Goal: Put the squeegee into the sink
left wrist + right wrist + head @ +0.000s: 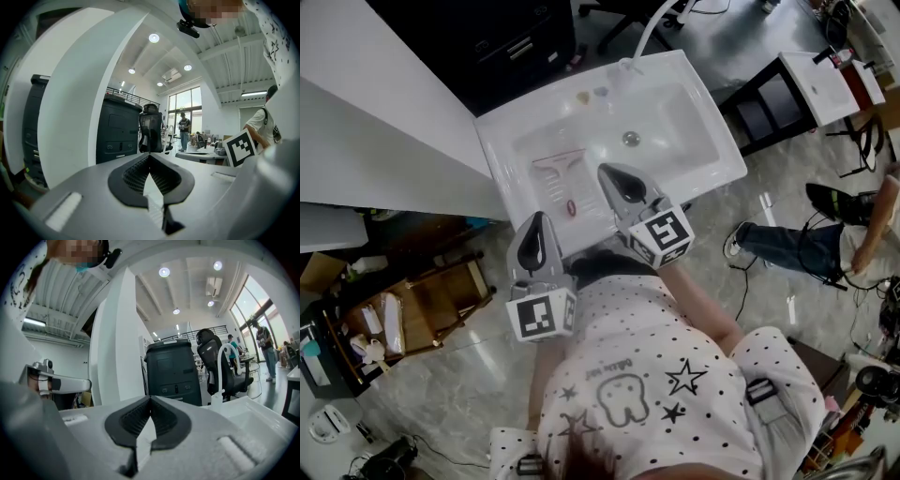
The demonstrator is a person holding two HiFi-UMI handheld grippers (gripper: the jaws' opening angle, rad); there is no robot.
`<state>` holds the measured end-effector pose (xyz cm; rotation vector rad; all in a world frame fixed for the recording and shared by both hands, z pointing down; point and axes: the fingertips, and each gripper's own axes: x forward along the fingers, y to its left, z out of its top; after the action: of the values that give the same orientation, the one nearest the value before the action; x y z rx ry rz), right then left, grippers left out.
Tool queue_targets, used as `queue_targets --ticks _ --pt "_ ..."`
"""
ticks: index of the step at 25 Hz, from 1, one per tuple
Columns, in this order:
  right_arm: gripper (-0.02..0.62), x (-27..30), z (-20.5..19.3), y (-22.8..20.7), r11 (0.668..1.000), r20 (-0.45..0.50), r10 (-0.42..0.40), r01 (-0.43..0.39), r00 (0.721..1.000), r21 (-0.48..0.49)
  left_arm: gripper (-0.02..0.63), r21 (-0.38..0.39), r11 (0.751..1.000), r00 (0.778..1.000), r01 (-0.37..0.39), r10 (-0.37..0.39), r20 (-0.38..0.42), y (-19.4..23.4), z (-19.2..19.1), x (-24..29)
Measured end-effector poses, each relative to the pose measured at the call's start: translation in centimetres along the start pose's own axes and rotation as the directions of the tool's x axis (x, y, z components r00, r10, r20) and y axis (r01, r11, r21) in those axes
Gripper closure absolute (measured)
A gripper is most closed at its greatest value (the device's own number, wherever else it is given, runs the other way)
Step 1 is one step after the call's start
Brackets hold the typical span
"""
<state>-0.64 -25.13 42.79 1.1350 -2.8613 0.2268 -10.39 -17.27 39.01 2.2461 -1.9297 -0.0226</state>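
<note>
**Head view.** The squeegee (558,176) lies inside the white sink (712,161), on the basin floor at 9 o'clock of the drain (630,139). Its blade lies crosswise at the far end. The handle runs back toward the person, so the long axis goes roughly 12 to 6 o'clock, and the red-tipped end sits close to the front rim. The left tool (536,227) hangs over that front rim with the squeegee at its 1 o'clock. The right tool (612,178) is out over the basin with the squeegee at its 9 o'clock, just beside it but apart. The handle end falls between the two tools, and the right one looks a little nearer. Neither tool touches the squeegee.

**Left gripper view.** The left tool (150,160) has its jaws together with nothing between them. It points level across the room at a black cabinet (117,133) and an office chair (151,129). The squeegee is not in this view.

**Right gripper view.** The right tool (150,401) is also closed and empty. The white faucet (224,363) and the sink edge (262,411) sit at its 2 to 3 o'clock. The squeegee is below the frame.

With the squeegee resting in the basin and both tools free, the placing looks done. Any further move would be a short reach down from the right tool toward its 9 o'clock.
</note>
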Motion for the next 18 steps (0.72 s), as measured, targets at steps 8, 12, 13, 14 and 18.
queue_targets --ticks 8,12,13,14,18 --pt "0.601 -2.5 1.7 1.4 0.996 0.020 0.037 -0.035 0.999 -0.083 0.611 0.008 1.000 1.000 -0.007 0.007 0.017 0.0 1.2 -0.1" --pt "0.601 -3.6 1.4 2.1 0.998 0.018 0.035 -0.035 0.999 -0.047 0.611 0.015 1.000 1.000 0.002 -0.002 0.009 -0.2 1.0 -0.2" --pt "0.601 -3.9 1.3 2.2 0.998 0.014 0.035 -0.034 0.999 -0.043 0.611 0.015 1.000 1.000 0.007 -0.007 0.006 -0.3 0.9 -0.2" --pt "0.601 -4.2 1.3 2.4 0.999 0.010 0.034 -0.034 0.999 -0.043 0.611 0.013 1.000 1.000 0.012 -0.012 0.004 -0.5 0.8 -0.3" --pt "0.601 -5.2 1.3 2.9 0.999 0.001 0.023 -0.023 1.000 -0.047 0.611 0.001 0.999 0.999 0.036 -0.036 -0.017 -1.2 0.2 -0.7"
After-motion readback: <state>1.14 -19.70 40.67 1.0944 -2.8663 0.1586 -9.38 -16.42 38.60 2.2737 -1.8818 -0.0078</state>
